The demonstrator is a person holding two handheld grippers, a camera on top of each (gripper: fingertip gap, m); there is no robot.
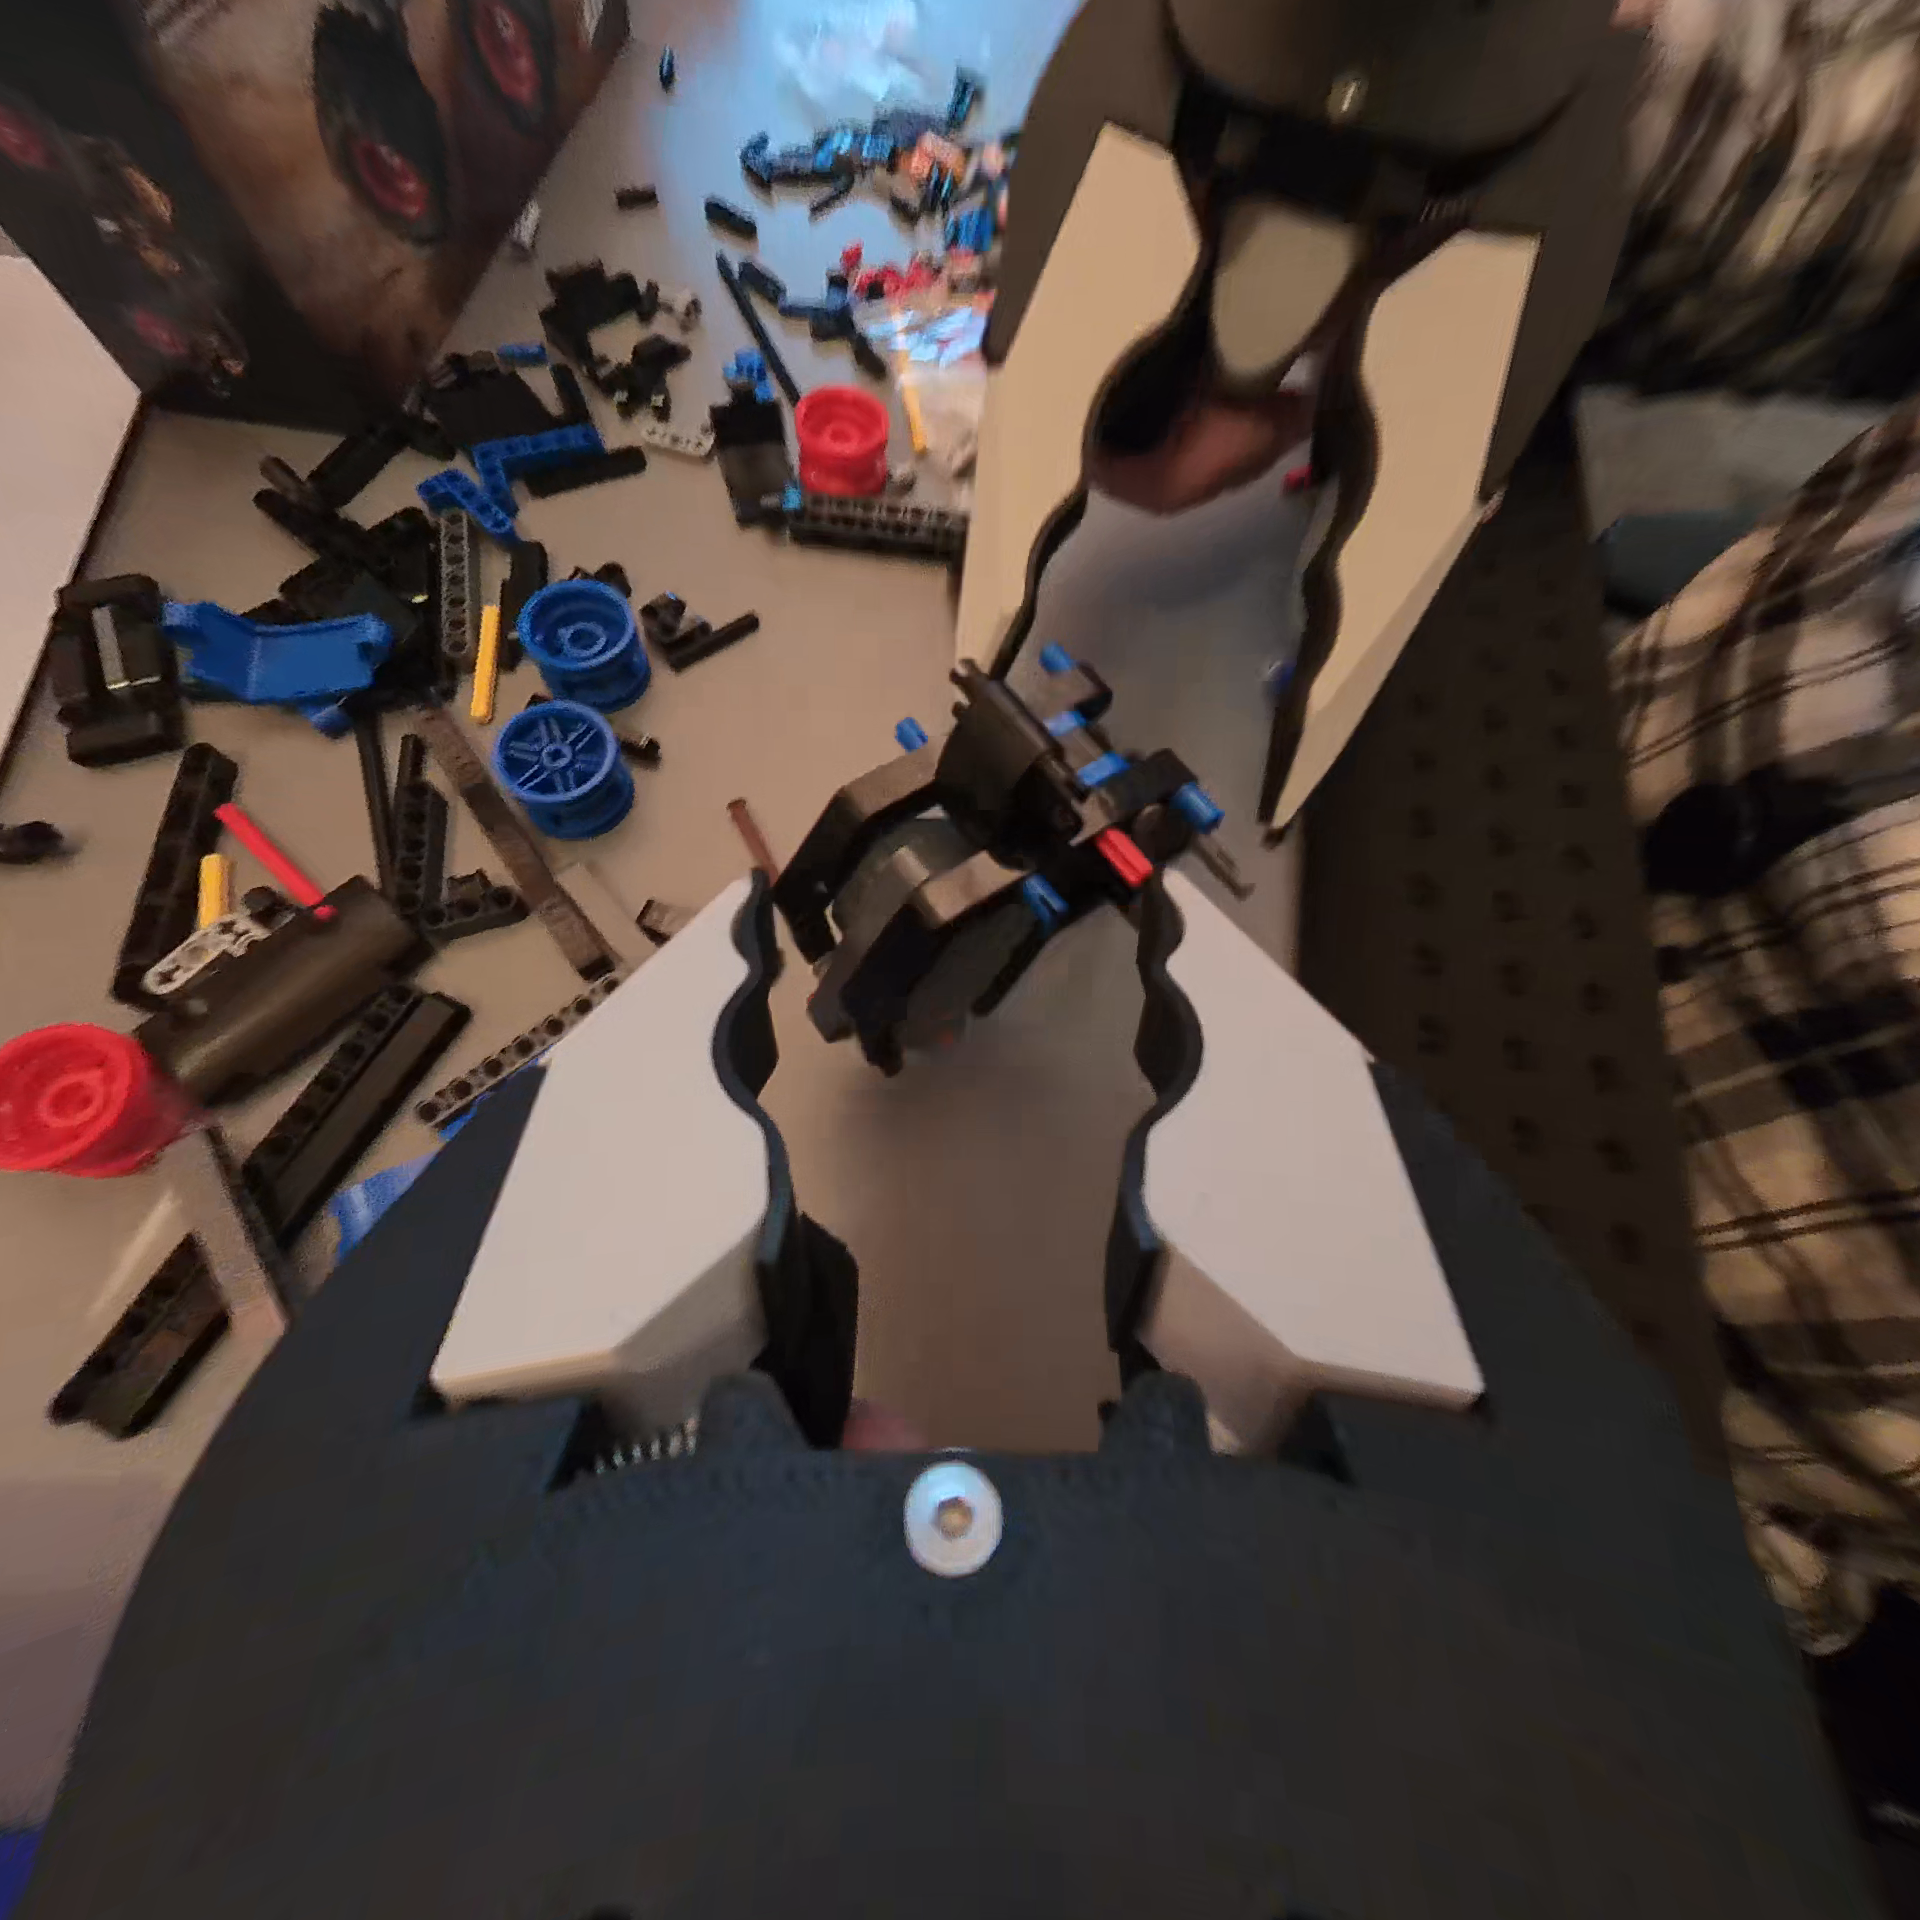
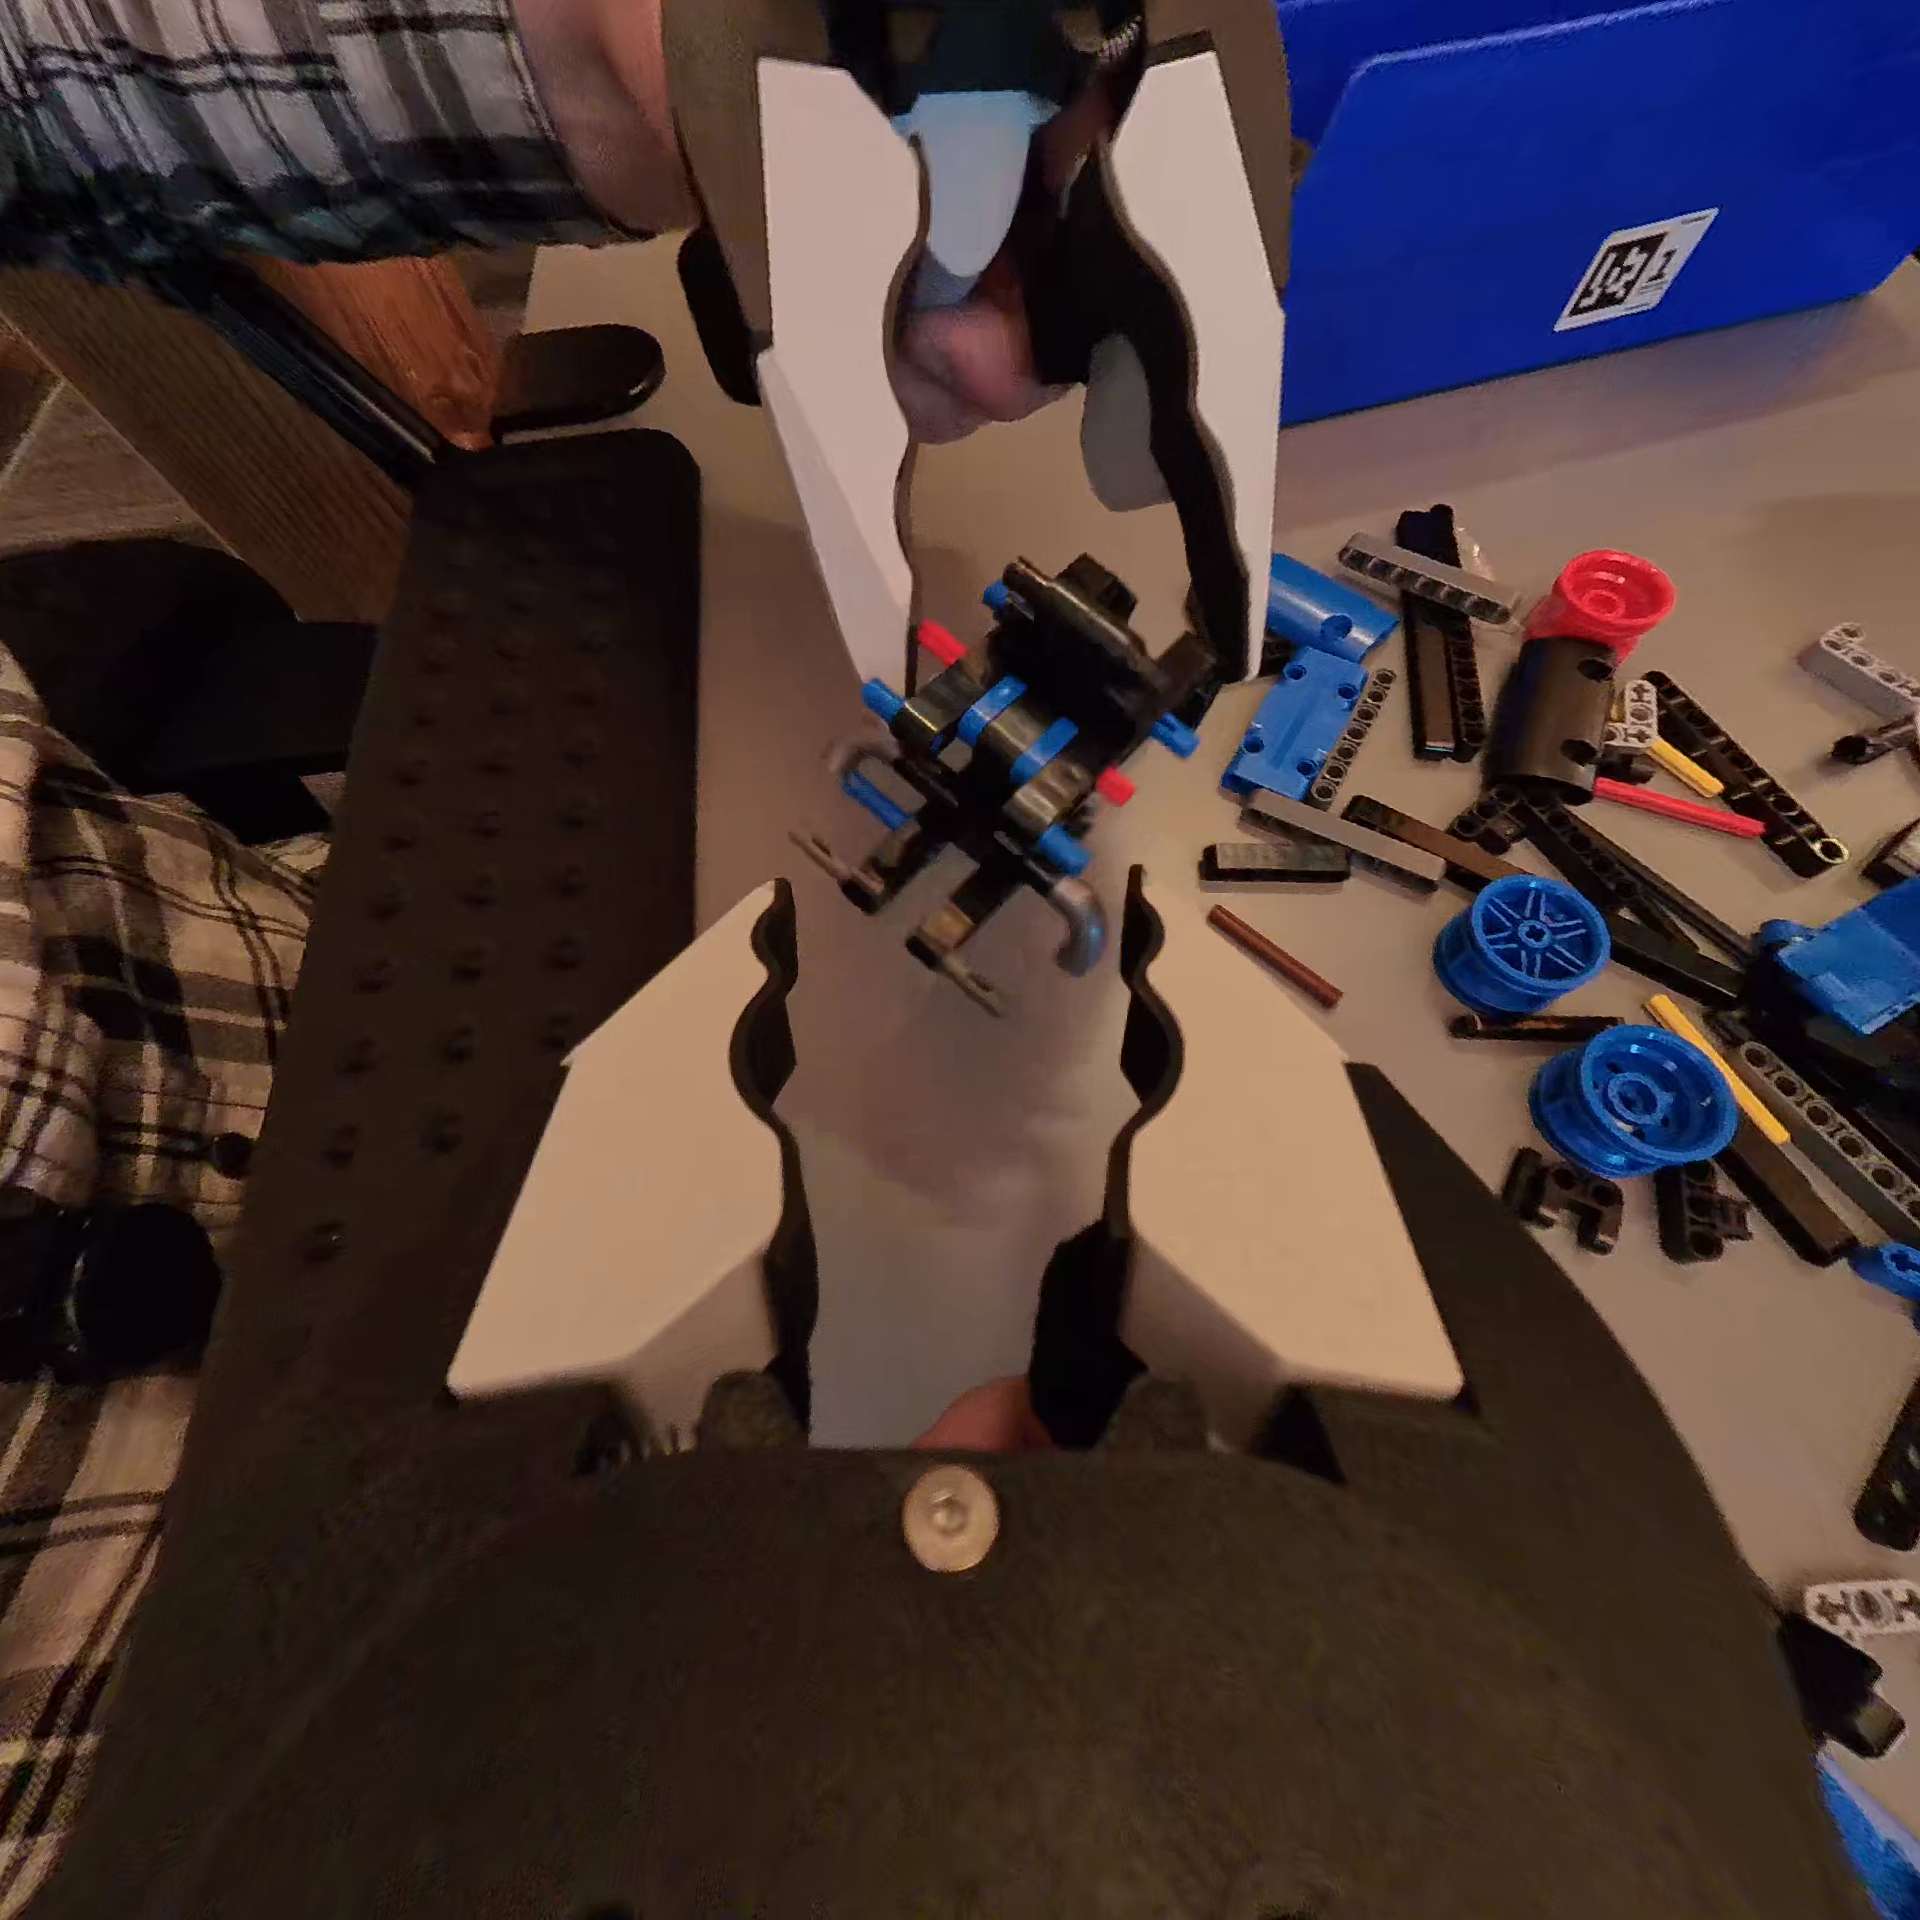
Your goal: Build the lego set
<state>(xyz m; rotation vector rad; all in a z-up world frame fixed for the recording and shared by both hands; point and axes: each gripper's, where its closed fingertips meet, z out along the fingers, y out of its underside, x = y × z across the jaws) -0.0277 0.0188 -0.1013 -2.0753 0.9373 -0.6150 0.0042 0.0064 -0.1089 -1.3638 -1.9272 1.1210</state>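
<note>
Where the two grippers face each other, the black-and-blue lego assembly (image 1: 997, 852) lies on the grey tabletop (image 1: 862, 644) between them. The left gripper (image 1: 961, 914) has its jaws spread around the assembly's near end; contact is hard to judge. The right gripper (image 2: 961, 894) is spread too, holding nothing. Loose parts (image 2: 1621, 831) trail past the frame edge, motion-blurred in the left wrist view.

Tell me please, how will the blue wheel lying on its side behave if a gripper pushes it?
The blue wheel looks like hard, hollow plastic, so probably light and stiff. Round, it may roll or skid on the smooth table. Black beams close beside it would likely stop it.
</note>
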